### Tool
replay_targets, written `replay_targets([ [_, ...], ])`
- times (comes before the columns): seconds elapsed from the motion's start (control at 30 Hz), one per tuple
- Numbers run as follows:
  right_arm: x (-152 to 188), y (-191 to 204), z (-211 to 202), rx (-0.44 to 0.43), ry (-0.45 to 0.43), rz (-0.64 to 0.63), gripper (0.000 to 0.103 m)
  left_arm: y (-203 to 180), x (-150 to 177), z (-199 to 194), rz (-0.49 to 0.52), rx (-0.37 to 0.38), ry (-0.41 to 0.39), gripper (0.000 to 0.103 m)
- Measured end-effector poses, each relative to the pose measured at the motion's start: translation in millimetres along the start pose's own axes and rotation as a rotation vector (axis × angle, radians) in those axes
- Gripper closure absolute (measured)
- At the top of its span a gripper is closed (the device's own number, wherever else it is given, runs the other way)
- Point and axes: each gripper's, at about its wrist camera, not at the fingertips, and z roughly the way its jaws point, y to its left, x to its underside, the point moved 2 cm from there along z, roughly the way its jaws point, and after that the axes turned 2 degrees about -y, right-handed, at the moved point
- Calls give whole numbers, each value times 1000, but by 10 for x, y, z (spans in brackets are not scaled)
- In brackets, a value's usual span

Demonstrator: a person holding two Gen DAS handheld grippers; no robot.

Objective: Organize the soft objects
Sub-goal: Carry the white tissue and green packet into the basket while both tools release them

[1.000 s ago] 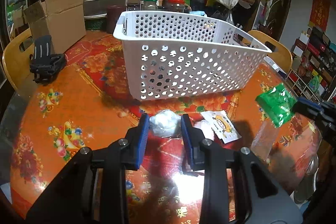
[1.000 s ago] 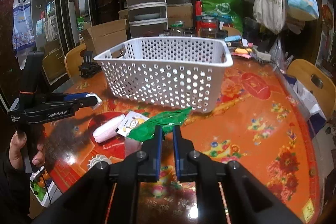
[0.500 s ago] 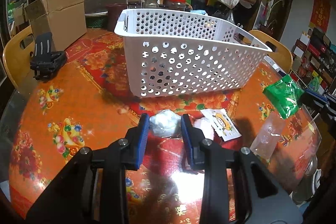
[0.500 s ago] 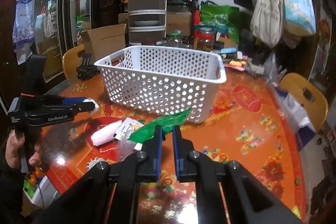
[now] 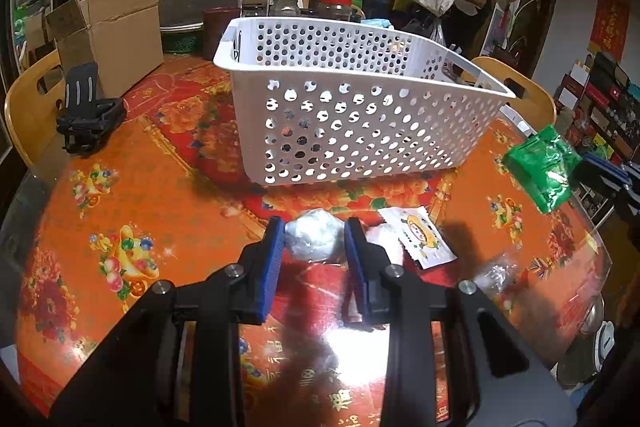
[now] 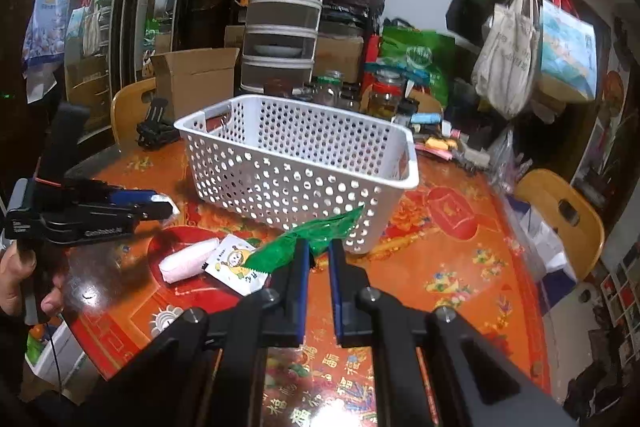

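Item 1. White perforated plastic basket (image 5: 360, 119), rectangular, stood upright on the round table covered in an orange and red floral cloth (image 5: 132, 203); seen in the right wrist view at (image 6: 296, 171). No contents can be made out through its holes.

Item 2. Left gripper (image 5: 314, 237), black with blue pads. Its fingers are closed onto a small crumpled white soft bundle in clear wrap (image 5: 314, 239), which is held between the pads just in front of the basket's near wall.

Item 3. Right gripper (image 6: 318, 253), black with blue pads. Its fingers are set narrow and are clamped on a green crinkled plastic packet (image 6: 308, 239), held raised beside the basket's corner; the same packet is seen in the left wrist view at (image 5: 542, 169).

Item 4. Pale pink soft roll (image 6: 188, 259), laid on the cloth, touching the packet listed next.

Item 5. White flat sachet printed with a yellow cartoon figure (image 6: 236, 265), laid flat on the cloth near the basket.

Item 6. Brown cardboard box (image 5: 108, 31), open-topped, stood at the table's far edge.

Item 7. Black folding stand (image 5: 86, 115), placed beside the box.
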Motion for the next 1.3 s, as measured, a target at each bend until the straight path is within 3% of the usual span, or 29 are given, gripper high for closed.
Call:
replay_targets([
  [0.33,-149,-99,-18,-12,-34,39,95,-99,-255,-165,25,7,-27,74],
  [0.83,-617,-234,17,-24,-87,65,95,-316,-1157,-451,81,-9,-103,74],
  [1.03,-856,-309,188,-28,-79,72,95,-332,-1554,-312,87,-21,-87,74],
  [1.3,-1130,-448,659,-28,-9,88,95,-294,-1872,287,65,-23,15,74],
])
